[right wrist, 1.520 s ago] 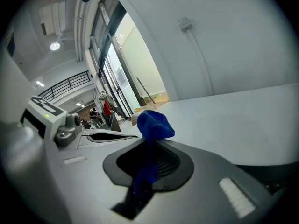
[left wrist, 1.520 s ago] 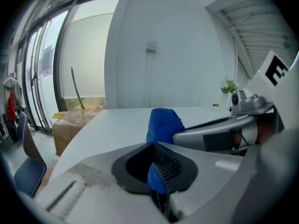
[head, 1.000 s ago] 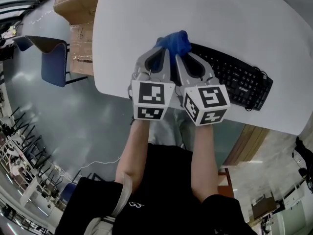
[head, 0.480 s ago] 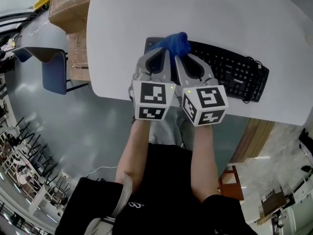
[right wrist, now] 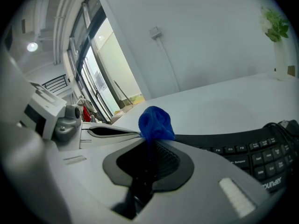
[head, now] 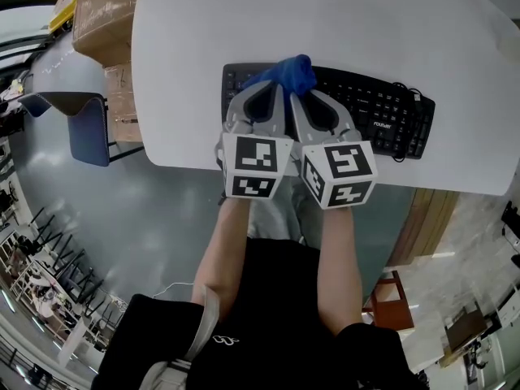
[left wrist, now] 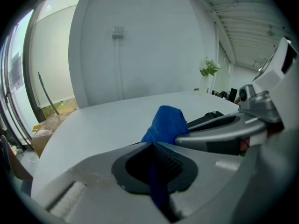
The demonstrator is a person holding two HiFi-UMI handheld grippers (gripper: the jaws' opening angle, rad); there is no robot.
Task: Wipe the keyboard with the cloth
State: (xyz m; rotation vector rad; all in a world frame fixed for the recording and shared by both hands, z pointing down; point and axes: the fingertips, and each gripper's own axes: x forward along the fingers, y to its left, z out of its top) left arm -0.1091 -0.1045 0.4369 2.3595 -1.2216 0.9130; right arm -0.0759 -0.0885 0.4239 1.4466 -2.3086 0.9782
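The one blue cloth [head: 290,72] has slid from the left end of the single black keyboard [head: 370,108] toward its middle, baring the keyboard's left corner. It sits bunched at frame centre. Two grippers, left [head: 270,96] and right [head: 305,97], side by side, both pinch it. One white table [head: 341,15] carries the keyboard; two cardboard boxes [head: 104,10] stand upper left.

white table [head: 341,19], cardboard boxes [head: 103,16], blue chair [head: 87,130]
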